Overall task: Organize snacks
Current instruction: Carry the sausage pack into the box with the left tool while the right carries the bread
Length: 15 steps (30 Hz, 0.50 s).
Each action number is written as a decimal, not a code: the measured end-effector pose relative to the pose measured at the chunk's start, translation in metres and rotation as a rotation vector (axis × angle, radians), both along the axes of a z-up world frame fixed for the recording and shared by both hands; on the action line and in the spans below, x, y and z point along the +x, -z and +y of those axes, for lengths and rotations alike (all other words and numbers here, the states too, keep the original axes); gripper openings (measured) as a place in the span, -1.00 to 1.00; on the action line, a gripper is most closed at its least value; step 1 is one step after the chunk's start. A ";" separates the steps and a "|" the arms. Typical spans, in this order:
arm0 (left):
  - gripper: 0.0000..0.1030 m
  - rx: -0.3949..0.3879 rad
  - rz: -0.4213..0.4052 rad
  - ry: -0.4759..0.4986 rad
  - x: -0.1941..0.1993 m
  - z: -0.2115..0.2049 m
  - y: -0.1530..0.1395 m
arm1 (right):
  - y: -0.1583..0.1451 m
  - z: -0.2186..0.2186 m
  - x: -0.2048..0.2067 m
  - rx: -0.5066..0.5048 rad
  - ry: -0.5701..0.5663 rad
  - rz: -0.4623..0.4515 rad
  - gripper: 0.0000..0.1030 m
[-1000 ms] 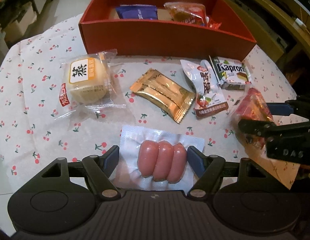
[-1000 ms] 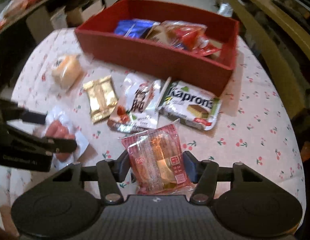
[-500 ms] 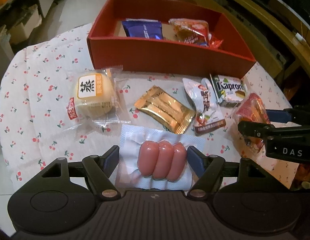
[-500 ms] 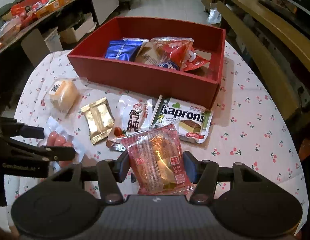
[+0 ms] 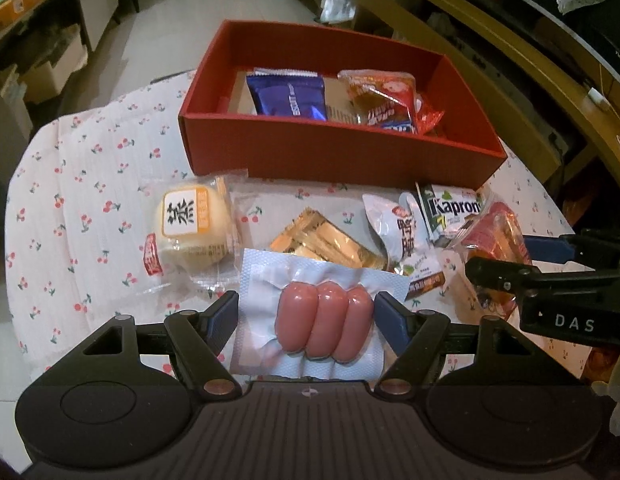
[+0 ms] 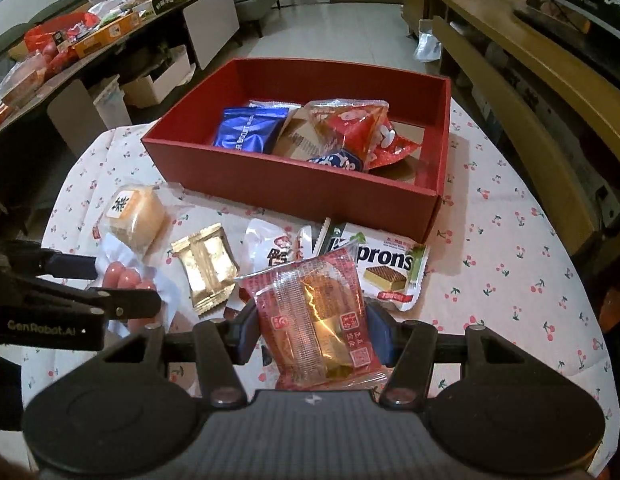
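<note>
Right now I am holding one snack in each gripper above the worktop (image 6: 510,248), a round surface under a cherry-print cloth. My left gripper (image 5: 306,312) is gripping a vacuum-sealed sausage pack (image 5: 322,320), its jaws closed against the pack's two sides. My right gripper (image 6: 310,332) is clamping a red-and-clear wrapped cake (image 6: 314,320) the same way, jaws pressed to either edge.

Ahead of both, the red box (image 6: 294,184) is sitting open with a blue biscuit packet (image 6: 250,132) and a red snack bag (image 6: 358,128) already inside. Its left portion is looking free, so I judge the sausages should be going there and the cake toward the near right corner. To do this well, I am planning to carry each pack clear over the front wall before opening, so the wrappers are not catching the rim.

Both grippers are pointing forward at the box, roughly level, side by side and near each other. Four snacks are lying on the cloth between me and the box: a steamed cake (image 5: 194,220), a gold packet (image 5: 330,240), a white pouch (image 5: 406,236) and a Kaprons wafer (image 6: 390,264).
</note>
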<state>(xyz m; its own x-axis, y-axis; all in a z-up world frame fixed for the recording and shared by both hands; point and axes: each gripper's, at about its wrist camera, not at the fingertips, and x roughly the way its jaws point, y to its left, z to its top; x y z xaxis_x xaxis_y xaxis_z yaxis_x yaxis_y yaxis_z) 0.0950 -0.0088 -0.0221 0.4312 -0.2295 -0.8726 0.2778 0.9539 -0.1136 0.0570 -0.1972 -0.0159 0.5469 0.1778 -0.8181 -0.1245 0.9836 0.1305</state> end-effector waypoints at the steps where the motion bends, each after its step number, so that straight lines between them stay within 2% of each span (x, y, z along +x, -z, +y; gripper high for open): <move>1: 0.52 -0.002 -0.001 -0.001 0.001 0.000 0.000 | 0.000 0.000 0.001 0.001 0.002 -0.002 0.14; 15: 0.52 0.002 -0.048 0.002 0.012 -0.014 -0.013 | -0.012 -0.005 0.010 0.033 0.032 -0.046 0.14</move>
<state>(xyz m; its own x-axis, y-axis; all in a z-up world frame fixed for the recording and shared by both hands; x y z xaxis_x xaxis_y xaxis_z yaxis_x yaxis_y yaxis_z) 0.1074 -0.0224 -0.0086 0.4720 -0.2282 -0.8516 0.2846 0.9537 -0.0978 0.0671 -0.2017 -0.0042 0.5896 0.1857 -0.7861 -0.0995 0.9825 0.1575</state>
